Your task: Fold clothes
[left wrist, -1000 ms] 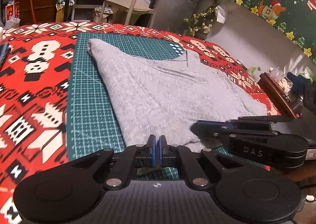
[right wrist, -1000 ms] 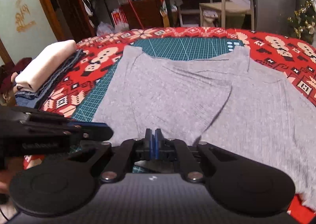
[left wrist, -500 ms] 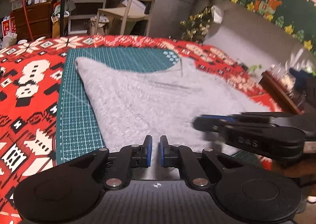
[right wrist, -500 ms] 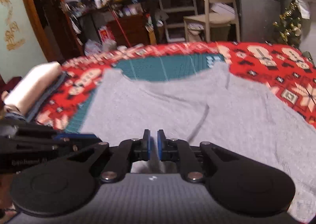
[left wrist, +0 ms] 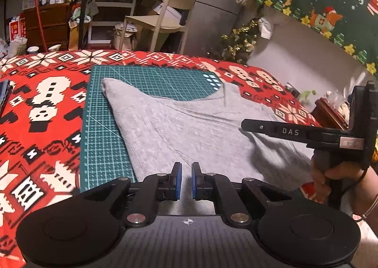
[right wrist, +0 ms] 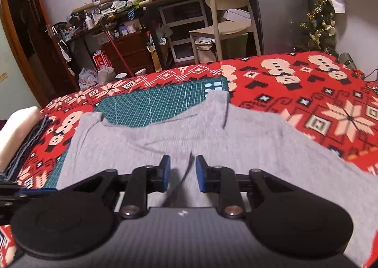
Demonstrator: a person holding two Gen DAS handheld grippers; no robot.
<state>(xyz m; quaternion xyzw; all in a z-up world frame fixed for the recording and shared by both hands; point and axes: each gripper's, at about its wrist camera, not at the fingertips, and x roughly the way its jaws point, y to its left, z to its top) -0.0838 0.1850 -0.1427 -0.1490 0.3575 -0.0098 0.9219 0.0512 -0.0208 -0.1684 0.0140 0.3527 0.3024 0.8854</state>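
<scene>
both tools are hanging with jaws apart, left tool (left wrist: 184, 180) and right tool (right wrist: 180, 173), gripping nothing. shirt (left wrist: 189, 131) is lying partly folded on the mat (left wrist: 104, 131), one side doubled over; more folds are looking needed.

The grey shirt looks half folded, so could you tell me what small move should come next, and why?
Probably move both open grippers, left and right, to a fresh edge: the grey shirt lies ungripped and only partly on the green cutting mat.

A plain grey shirt (left wrist: 189, 131) lies on a green gridded mat (left wrist: 104, 140) and a red, white and black snowflake-patterned cloth (left wrist: 42, 102).
</scene>
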